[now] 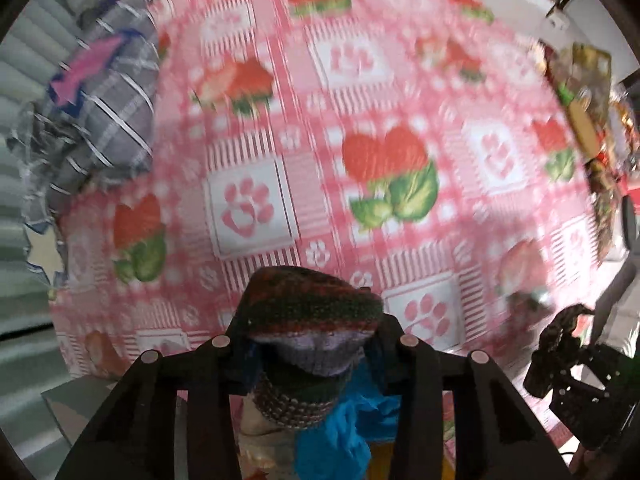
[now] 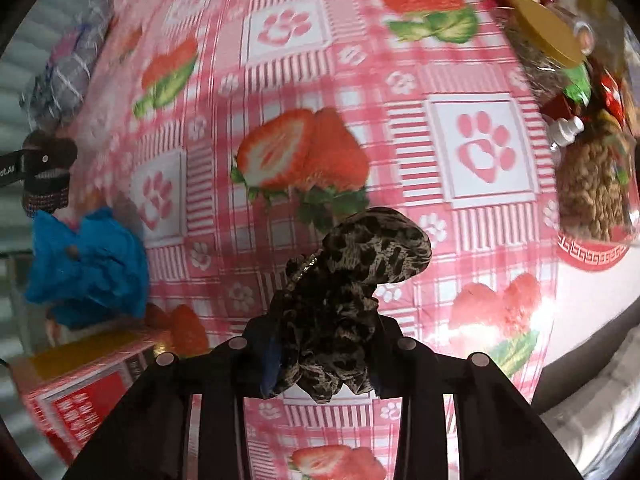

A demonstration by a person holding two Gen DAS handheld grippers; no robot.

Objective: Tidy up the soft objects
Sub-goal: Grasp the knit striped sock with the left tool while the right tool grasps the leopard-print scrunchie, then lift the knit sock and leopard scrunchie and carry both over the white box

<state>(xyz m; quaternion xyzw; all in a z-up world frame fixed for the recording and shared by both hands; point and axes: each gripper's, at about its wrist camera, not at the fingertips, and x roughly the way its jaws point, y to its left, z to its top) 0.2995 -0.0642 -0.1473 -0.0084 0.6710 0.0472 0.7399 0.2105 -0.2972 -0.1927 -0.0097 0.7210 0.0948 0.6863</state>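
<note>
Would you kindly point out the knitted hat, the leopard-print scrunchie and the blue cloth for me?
knitted hat [image 1: 308, 304]: left wrist view, on its striped crown.
leopard-print scrunchie [image 2: 360, 256]: right wrist view, on its upper folds.
blue cloth [image 2: 88, 268]: right wrist view, on the crumpled middle.

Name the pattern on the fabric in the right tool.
Leopard print, black on tan; the scrunchie shows best in the right wrist view.

a pink checked tablecloth [image 2: 400, 168] printed with strawberries and paw prints covers the table and fills both views. at its right edge, seen from the right wrist, a clear jar with a gold lid [image 2: 548, 32] lies amid packaged goods, with a small white bottle [image 2: 568, 130] just below it. off the cloth's lower left corner sits a red and yellow box [image 2: 84, 384].
</note>
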